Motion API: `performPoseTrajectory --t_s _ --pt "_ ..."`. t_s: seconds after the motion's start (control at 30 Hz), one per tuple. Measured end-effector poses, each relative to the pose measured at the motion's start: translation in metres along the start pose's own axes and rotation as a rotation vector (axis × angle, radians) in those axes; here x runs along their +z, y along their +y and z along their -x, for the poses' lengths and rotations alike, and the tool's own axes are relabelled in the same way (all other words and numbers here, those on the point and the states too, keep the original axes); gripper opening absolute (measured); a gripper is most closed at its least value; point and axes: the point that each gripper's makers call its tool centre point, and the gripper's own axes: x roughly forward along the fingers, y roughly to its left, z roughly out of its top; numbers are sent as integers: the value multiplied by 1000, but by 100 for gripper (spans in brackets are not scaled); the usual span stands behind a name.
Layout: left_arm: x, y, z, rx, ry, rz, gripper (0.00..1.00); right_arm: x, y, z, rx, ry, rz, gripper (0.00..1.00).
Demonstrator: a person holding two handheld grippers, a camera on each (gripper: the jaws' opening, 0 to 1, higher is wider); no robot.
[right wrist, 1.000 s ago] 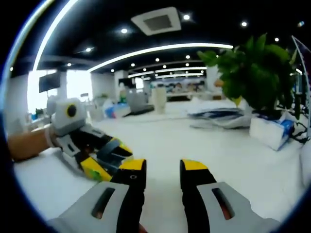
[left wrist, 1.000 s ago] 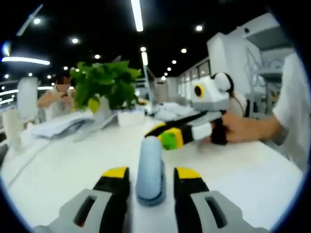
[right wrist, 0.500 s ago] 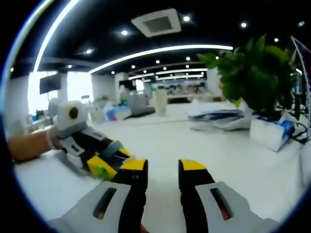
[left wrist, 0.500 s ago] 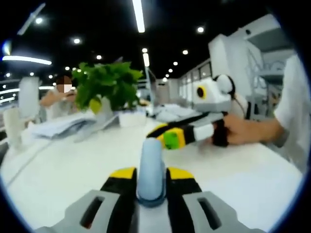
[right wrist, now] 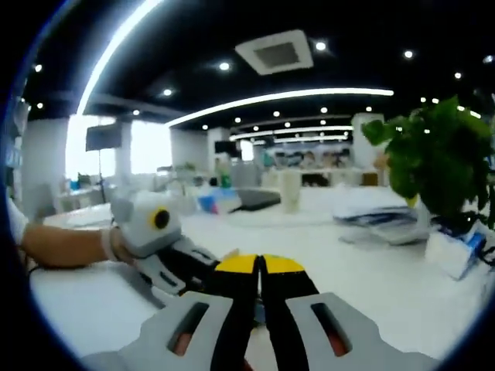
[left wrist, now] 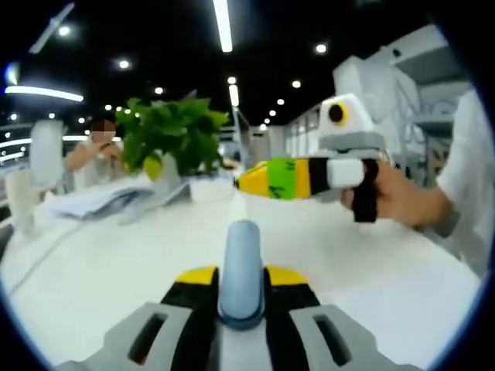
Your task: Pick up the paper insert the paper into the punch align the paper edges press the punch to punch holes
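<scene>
1. Gripping the blue punch (left wrist: pixel 241 267), your left claw (left wrist: pixel 241 280) pins its sides on the counter (left wrist: pixel 108 263).
2. Your right claw (right wrist: pixel 261 267) is closed, empty.
3. No paper visibly inserted; pressing likely remains.

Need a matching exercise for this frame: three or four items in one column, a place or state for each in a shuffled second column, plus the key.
Items:
1. left hand-held gripper
2. right hand-held gripper
3. potted plant
4. blue-grey punch handle

Places or states:
A. stands at the far side of the white table
B. shut, nothing between its jaws
C. clamped between yellow-tipped jaws
D. shut on the punch handle

Pairs: 1-D, 2-B, 3-A, 4-C
</scene>
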Motion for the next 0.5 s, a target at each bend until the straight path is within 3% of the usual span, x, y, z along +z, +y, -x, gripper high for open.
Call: performPoseTrajectory --t_s 0.2,0.5 --pt "0 1 0 -2 1 6 25 -18 5 -15 -22 75 93 4" --pt "0 1 0 -2 3 11 24 -19 4 -14 -43 81 120 3"
